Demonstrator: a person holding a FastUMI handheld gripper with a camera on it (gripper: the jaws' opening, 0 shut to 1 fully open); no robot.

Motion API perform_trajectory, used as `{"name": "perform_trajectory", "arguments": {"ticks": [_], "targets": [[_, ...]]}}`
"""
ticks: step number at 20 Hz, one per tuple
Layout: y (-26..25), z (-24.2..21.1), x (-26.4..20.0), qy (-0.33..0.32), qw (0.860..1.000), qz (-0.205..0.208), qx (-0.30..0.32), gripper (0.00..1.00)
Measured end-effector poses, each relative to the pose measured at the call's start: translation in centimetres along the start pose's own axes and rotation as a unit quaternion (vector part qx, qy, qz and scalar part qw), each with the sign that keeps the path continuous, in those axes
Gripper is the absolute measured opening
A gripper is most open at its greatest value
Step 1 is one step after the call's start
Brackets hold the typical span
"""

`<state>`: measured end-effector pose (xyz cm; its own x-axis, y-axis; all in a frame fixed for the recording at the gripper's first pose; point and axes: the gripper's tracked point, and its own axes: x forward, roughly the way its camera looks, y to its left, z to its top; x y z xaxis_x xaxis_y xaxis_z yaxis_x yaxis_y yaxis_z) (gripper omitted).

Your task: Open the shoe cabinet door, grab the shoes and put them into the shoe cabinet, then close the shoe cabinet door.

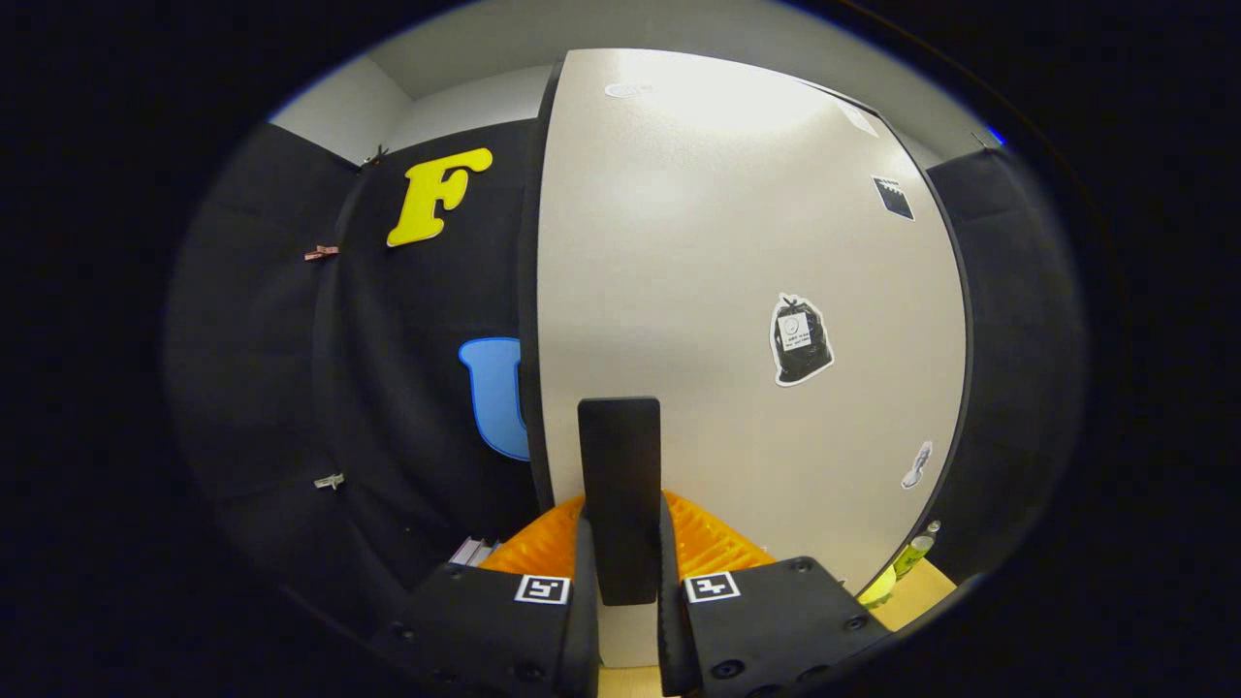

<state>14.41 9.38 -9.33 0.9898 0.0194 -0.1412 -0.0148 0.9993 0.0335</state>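
The shoe cabinet door is a pale flat panel with a dark edge, right in front of me. A black upright handle sticks out from its lower part. My gripper has one finger on each side of this handle, and both press against it. The door's left edge stands against the black booth wall. I cannot tell how far the door is swung. No shoes are in sight from here.
Small stickers are stuck on the door, one like a black bag. Yellow-green bottles stand on a wooden surface past the door's lower right corner. A pale ribbed object lies low on the left.
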Motion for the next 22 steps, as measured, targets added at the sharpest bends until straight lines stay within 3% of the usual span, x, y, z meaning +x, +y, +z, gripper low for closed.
{"name": "perform_trajectory", "arguments": {"ticks": [10,22], "targets": [[-2.0,0.6,-7.8,0.007,1.0,0.023,0.01,0.28],[-8.4,0.6,-15.3,0.025,0.998,0.056,-0.009,0.27]]}}
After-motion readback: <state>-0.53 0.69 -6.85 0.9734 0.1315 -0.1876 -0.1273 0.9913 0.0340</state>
